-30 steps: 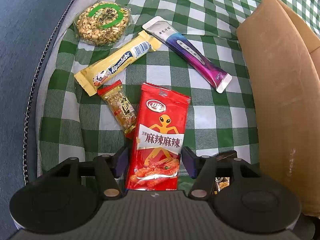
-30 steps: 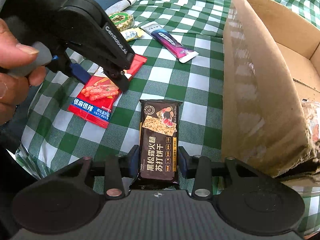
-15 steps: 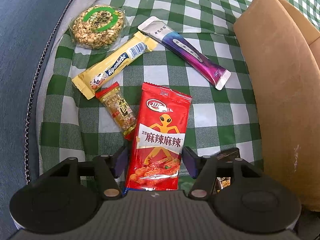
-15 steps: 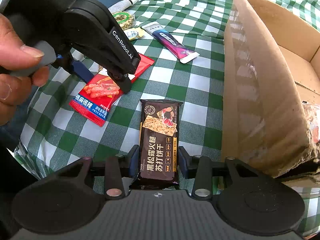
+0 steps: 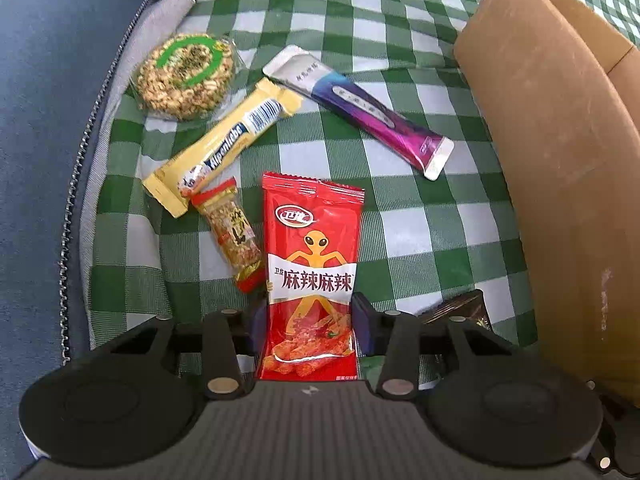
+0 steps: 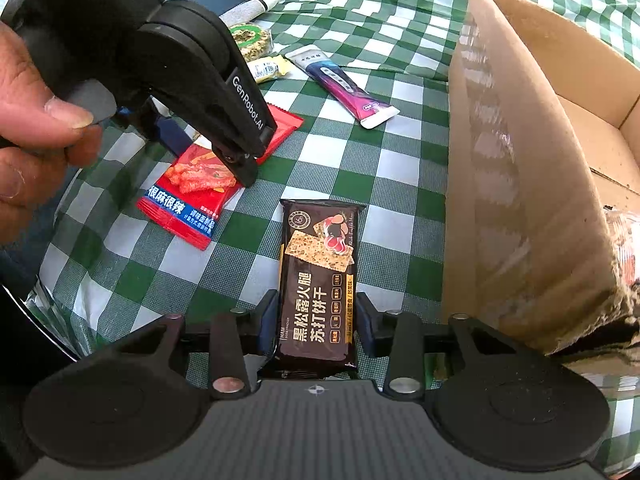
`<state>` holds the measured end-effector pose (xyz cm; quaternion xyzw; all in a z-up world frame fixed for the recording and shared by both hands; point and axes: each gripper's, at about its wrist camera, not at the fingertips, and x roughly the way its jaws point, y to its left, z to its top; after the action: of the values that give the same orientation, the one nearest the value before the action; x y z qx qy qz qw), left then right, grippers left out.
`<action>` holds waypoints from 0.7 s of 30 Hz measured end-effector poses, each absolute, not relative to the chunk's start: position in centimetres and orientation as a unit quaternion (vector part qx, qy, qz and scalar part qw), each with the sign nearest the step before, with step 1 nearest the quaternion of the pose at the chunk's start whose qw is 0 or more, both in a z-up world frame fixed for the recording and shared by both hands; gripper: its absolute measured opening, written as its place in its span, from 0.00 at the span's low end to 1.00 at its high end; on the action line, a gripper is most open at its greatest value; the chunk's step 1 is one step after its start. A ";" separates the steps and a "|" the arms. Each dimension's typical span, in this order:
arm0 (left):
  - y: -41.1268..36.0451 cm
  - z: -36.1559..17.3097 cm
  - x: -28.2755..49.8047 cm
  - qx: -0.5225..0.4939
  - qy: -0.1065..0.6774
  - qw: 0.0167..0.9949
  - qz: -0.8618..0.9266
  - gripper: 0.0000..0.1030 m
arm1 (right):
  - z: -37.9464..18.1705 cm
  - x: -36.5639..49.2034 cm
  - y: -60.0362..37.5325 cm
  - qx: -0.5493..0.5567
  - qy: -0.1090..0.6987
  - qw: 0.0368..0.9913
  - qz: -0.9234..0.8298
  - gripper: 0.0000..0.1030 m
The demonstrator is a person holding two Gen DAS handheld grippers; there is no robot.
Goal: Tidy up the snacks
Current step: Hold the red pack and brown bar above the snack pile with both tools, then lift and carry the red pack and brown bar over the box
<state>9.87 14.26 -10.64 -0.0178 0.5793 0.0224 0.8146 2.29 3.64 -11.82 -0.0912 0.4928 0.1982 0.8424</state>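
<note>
A red spicy-strip packet (image 5: 312, 248) lies flat on the green checked cloth (image 5: 420, 236). My left gripper (image 5: 308, 316) straddles its near end, and its jaws are closing with both pads touching the packet's long edges. In the right wrist view the same gripper (image 6: 208, 156), held by a hand (image 6: 28, 128), points down onto that red packet (image 6: 180, 208). My right gripper (image 6: 318, 312) is shut on the near end of a dark brown cracker packet (image 6: 318, 272), which rests on the cloth. A corner of that dark packet (image 5: 460, 308) shows in the left wrist view.
An open cardboard box (image 6: 520, 200) stands close on the right, its wall (image 5: 560, 160) beside both grippers. On the cloth farther off lie a round rice cake (image 5: 186, 76), a yellow candy bar (image 5: 228, 144), a small peanut bar (image 5: 236, 236) and a purple stick sachet (image 5: 368, 112). The cloth's edge runs along the left.
The left gripper's jaws have narrowed from a wide gap to the sides of the red packet. The right gripper and the dark packet have not moved.
</note>
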 end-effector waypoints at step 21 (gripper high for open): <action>15.1 -1.5 4.5 -0.145 0.353 0.924 0.040 0.45 | 1.4 0.7 -2.5 -0.069 0.277 0.929 0.237 0.40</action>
<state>4.54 15.10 -1.48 -0.1446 0.3530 0.0402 0.9235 0.71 -2.50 1.37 -0.0691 0.2766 0.2370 0.9287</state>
